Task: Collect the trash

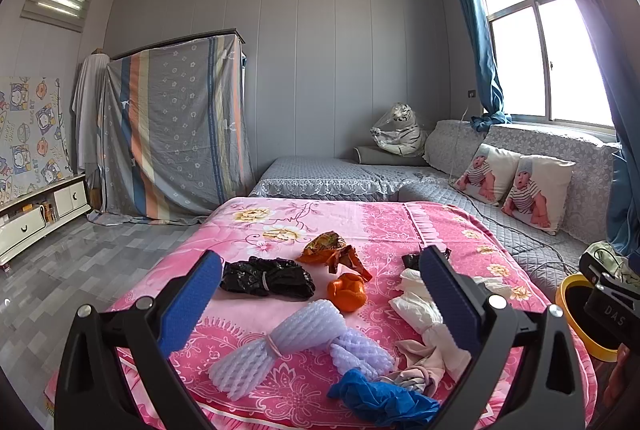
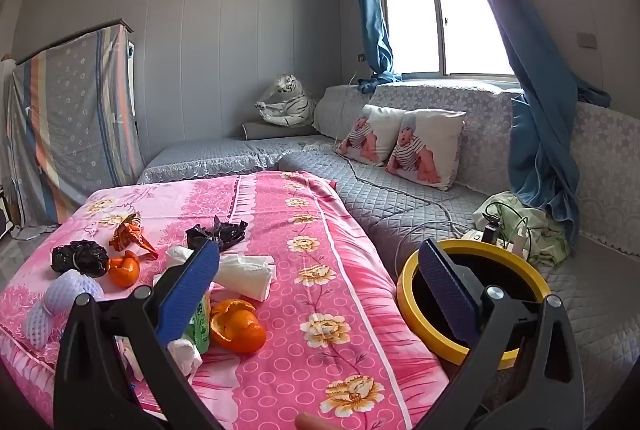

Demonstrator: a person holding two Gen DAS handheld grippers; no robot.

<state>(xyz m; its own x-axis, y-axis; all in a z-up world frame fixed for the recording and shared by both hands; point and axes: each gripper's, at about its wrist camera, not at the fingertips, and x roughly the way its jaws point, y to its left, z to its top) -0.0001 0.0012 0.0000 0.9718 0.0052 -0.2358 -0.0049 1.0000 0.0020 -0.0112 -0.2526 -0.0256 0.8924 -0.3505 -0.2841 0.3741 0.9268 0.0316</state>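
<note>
I've got both claws wide open and empty over the pink floral bedspread (image 2: 340, 270), with trash scattered toward its left edge, a grey sofa (image 2: 400, 205) behind it, and a yellow bin (image 2: 408, 294) off its right edge.

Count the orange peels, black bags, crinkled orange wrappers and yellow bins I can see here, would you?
Orange peels: 2
Black bags: 2
Crinkled orange wrappers: 1
Yellow bins: 1
Total: 6
</note>
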